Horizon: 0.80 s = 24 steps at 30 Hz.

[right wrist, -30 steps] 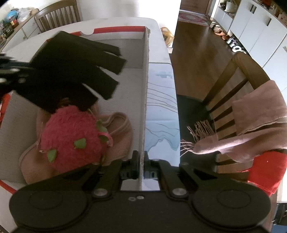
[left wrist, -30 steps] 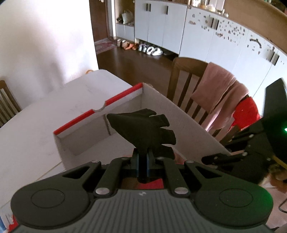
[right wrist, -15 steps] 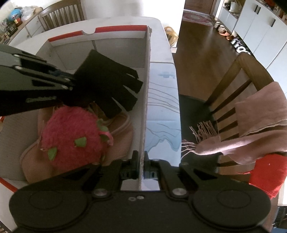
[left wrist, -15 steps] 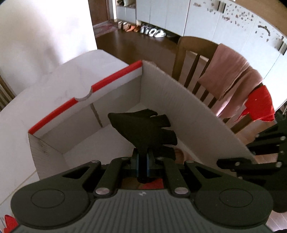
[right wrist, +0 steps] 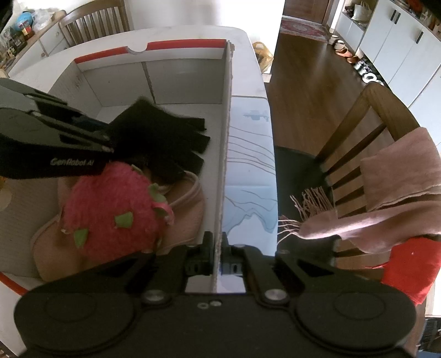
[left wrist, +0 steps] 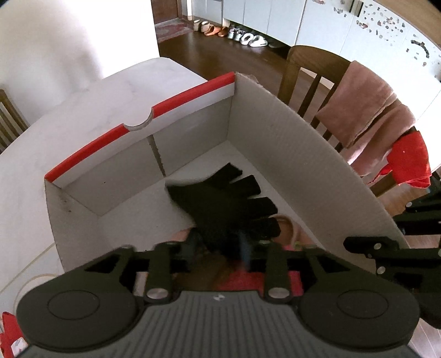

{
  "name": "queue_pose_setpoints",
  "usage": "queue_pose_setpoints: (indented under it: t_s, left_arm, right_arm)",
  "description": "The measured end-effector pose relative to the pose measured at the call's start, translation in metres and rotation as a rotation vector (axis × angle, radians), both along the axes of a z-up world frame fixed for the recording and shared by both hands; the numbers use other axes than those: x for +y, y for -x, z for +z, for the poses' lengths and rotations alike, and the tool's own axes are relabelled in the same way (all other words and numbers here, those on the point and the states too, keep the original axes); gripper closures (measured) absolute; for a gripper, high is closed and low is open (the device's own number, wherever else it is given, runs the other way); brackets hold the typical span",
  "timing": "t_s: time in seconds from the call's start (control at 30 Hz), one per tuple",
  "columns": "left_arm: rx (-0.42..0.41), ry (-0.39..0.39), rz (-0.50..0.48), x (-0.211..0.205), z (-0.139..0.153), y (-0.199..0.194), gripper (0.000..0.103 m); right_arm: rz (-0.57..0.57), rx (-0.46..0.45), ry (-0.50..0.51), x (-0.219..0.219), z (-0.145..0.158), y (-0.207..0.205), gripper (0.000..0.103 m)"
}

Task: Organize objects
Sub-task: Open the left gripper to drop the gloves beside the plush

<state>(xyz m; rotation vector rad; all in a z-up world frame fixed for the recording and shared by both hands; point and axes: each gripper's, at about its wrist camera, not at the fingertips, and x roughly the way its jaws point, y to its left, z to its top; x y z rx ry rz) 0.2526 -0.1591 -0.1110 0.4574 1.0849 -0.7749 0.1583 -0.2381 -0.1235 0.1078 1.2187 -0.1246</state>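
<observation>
A black fingerless glove [left wrist: 228, 203] lies low inside the white cardboard box [left wrist: 289, 137] with a red rim. My left gripper [left wrist: 220, 245] is open inside the box, its fingers apart on either side of the glove's cuff. In the right wrist view the glove [right wrist: 165, 137] rests partly on a pink cloth [right wrist: 184, 212], beside a red plush strawberry [right wrist: 110, 209]. My right gripper [right wrist: 217, 253] is shut on the box's right wall [right wrist: 224, 137], near its close end.
The box stands on a white table [left wrist: 82, 115]. A wooden chair [right wrist: 366, 129] draped with a pink scarf [right wrist: 391, 198] and a red cloth [right wrist: 410, 261] stands to the right. Another chair [right wrist: 93, 16] is behind the table.
My left gripper has lowered the glove into the box and its fingers have opened, letting the glove go. The right gripper has kept its hold on the box wall.
</observation>
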Motion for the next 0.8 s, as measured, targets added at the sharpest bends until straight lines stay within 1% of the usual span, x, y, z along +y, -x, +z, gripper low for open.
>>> queue_pose_setpoints:
  t_s: [0.03, 0.07, 0.23, 0.5, 0.7, 0.73, 0.8]
  left_arm:
    - [-0.006, 0.008, 0.001, 0.002, 0.001, 0.001, 0.051]
    - [-0.014, 0.016, 0.005, 0.004, 0.004, 0.002, 0.046]
    - [-0.019, 0.079, 0.019, 0.018, 0.022, 0.01, 0.045]
    - [-0.064, 0.16, 0.041, 0.053, 0.057, 0.032, 0.045]
    - [-0.099, 0.222, 0.076, 0.096, 0.084, 0.049, 0.045]
    - [-0.102, 0.228, 0.087, 0.103, 0.087, 0.05, 0.045]
    - [-0.109, 0.245, 0.112, 0.12, 0.092, 0.053, 0.04]
  right_arm:
    - [-0.001, 0.0, -0.001, 0.0, 0.0, 0.0, 0.101]
    - [-0.002, 0.0, 0.0, 0.0, 0.0, 0.0, 0.101]
    - [0.0, 0.003, 0.006, 0.001, 0.001, -0.001, 0.101]
    - [0.0, 0.008, 0.018, 0.003, 0.001, -0.002, 0.101]
    - [-0.004, 0.014, 0.017, 0.003, 0.002, -0.003, 0.1]
    - [-0.004, 0.015, 0.019, 0.003, 0.002, -0.003, 0.1]
    - [-0.006, 0.017, 0.021, 0.003, 0.001, -0.004, 0.1]
